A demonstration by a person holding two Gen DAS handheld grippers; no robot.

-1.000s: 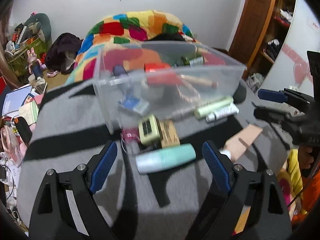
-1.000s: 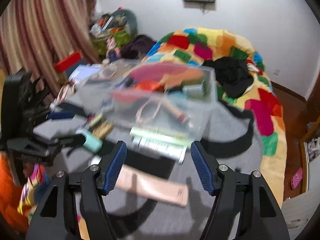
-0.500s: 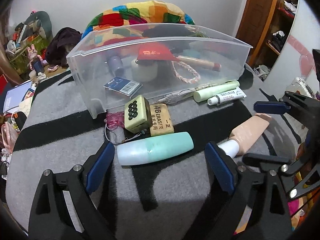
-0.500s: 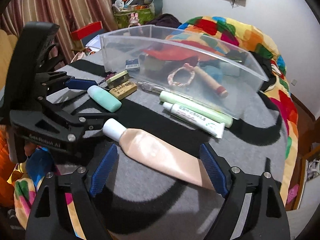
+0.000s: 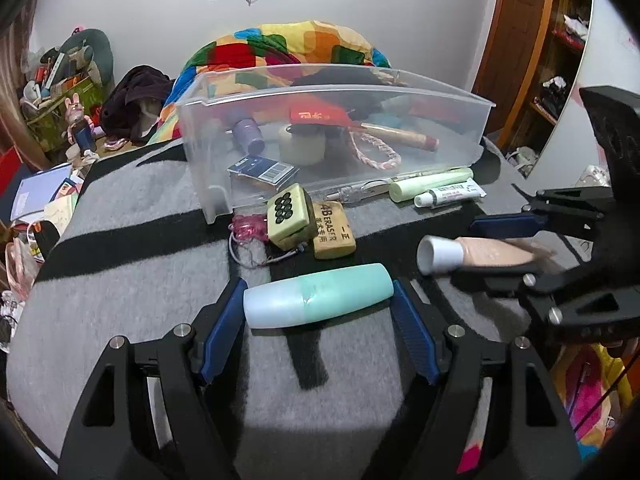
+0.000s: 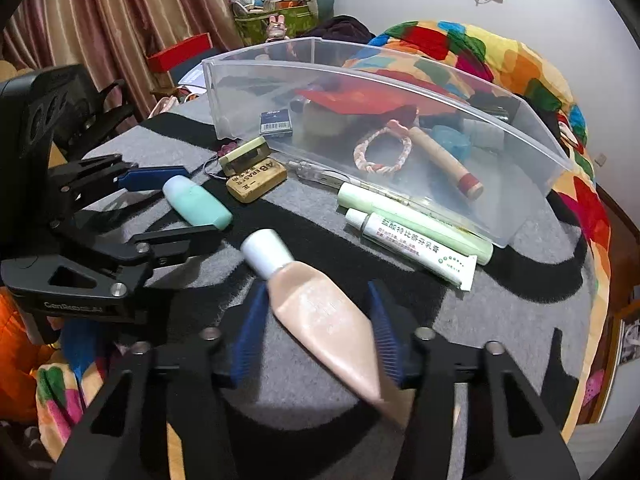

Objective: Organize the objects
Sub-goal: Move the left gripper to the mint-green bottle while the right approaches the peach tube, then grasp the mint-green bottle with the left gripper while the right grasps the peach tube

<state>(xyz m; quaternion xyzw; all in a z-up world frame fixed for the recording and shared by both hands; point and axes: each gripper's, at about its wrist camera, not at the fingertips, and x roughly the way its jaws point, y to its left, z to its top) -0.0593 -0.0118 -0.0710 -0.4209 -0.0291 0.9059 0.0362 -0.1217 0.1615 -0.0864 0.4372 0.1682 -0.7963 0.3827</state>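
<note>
A mint green bottle (image 5: 318,294) lies on its side on the grey striped blanket (image 5: 120,300). My left gripper (image 5: 320,312) stands around it, one pad at each end, touching or nearly so. It also shows in the right wrist view (image 6: 197,201). A beige tube with a white cap (image 6: 316,308) lies between the pads of my right gripper (image 6: 316,320), which are close to its sides with a narrow gap showing. The tube also shows in the left wrist view (image 5: 476,254). A clear plastic bin (image 5: 332,136) behind holds several small items.
In front of the bin lie a tan eraser (image 5: 334,230), a green button box (image 5: 290,216), a pink cord (image 5: 248,228), a pale green tube (image 6: 412,222), a white ointment tube (image 6: 412,248) and a clear pen (image 6: 320,174). A colourful quilt (image 6: 480,52) lies behind.
Both grippers have moved down and forward and narrowed. The left now brackets the mint bottle, the right brackets the beige tube.
</note>
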